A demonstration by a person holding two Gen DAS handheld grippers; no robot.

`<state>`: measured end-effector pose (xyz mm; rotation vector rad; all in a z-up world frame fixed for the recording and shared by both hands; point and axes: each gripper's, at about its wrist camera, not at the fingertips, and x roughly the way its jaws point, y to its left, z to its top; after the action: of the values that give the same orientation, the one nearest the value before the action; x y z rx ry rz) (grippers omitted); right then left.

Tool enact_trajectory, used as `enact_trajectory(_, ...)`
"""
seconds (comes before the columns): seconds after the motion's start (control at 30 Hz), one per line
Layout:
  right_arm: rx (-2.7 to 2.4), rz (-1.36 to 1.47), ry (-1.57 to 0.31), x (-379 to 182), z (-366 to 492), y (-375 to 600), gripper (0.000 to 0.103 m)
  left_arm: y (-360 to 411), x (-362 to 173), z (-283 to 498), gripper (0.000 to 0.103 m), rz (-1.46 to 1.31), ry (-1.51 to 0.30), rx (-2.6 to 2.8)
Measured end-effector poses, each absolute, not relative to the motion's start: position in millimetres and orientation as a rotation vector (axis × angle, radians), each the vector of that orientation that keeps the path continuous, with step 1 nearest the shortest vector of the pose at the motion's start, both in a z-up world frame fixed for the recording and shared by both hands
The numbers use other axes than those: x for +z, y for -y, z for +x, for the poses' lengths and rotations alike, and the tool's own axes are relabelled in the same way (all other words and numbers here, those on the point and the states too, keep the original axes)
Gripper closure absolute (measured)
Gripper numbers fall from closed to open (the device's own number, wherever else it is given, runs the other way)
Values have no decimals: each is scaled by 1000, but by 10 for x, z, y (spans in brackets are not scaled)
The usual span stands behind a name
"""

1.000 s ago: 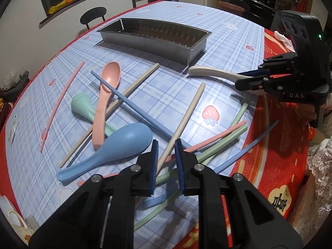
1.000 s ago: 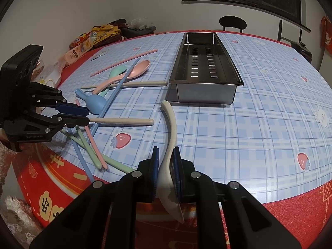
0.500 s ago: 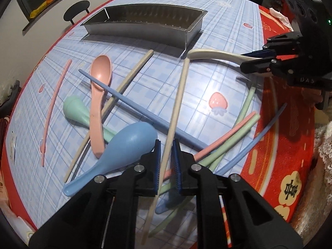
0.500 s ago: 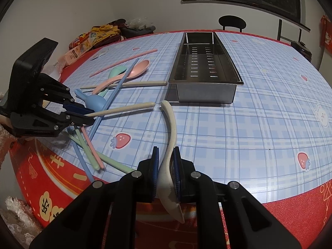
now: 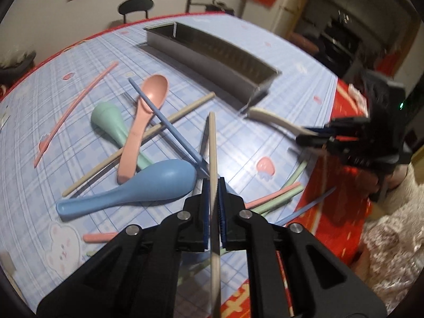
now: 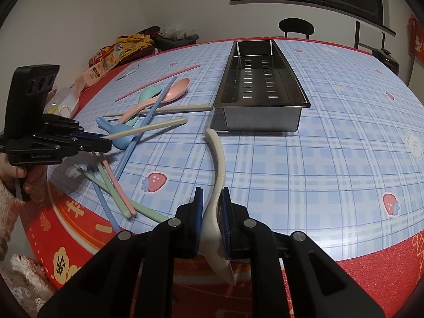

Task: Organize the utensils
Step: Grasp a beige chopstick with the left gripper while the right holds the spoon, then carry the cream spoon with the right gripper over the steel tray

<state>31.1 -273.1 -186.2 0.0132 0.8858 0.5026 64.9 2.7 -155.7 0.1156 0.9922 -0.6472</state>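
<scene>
your left gripper (image 5: 212,185) clamps beige plastic chopstick (image 5: 212,143) above counter (image 6: 318,159); right gripper (image 6: 212,198) pinches cream plastic spoon (image 6: 218,159). long stick may pivot, miss perforated steel tray (image 6: 261,79).

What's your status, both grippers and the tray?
Left gripper shut on beige chopstick, lifted. Right gripper shut on cream spoon. Tray empty. Other utensils scattered; none blocking tray.

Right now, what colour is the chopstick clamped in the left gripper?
Beige chopstick in the left gripper; clearest in the left wrist view.
</scene>
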Motion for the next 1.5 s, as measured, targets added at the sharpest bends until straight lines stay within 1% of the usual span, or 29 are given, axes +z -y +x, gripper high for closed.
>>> enact_trajectory(0.13, 507, 33, -891, -1866, 320, 2755, 89, -82, -1526, 589, 93, 31, -954, -632)
enact_trajectory(0.3, 504, 29, -889, -1864, 306, 2738, 89, -143, -1553, 557, 93, -22, -953, -600)
enact_trajectory(0.7, 523, 67, -877, -1846, 298, 2792, 89, -330, -1457, 330, 93, -235, -840, -554)
enact_trajectory(1.03, 543, 155, -851, -1791, 287, 2972, 89, -499, -1301, 192, 93, -416, -719, -463)
enact_trajectory(1.17, 558, 221, -848, -1742, 329, 3089, 89, -509, -1244, 176, 93, -439, -705, -441)
enact_trajectory(1.33, 576, 267, -804, -1575, 414, 3230, 94, -513, -1205, 266, 93, -492, -700, -421)
enact_trajectory(1.37, 576, 270, -795, -1546, 437, 3247, 96, -506, -1201, 288, 93, -499, -699, -421)
enact_trajectory(1.4, 571, 259, -790, -1527, 472, 3251, 102, -489, -1198, 308, 93, -499, -700, -423)
enact_trajectory(1.5, 561, 219, -813, -1554, 543, 3220, 102, -428, -1189, 345, 93, -486, -704, -418)
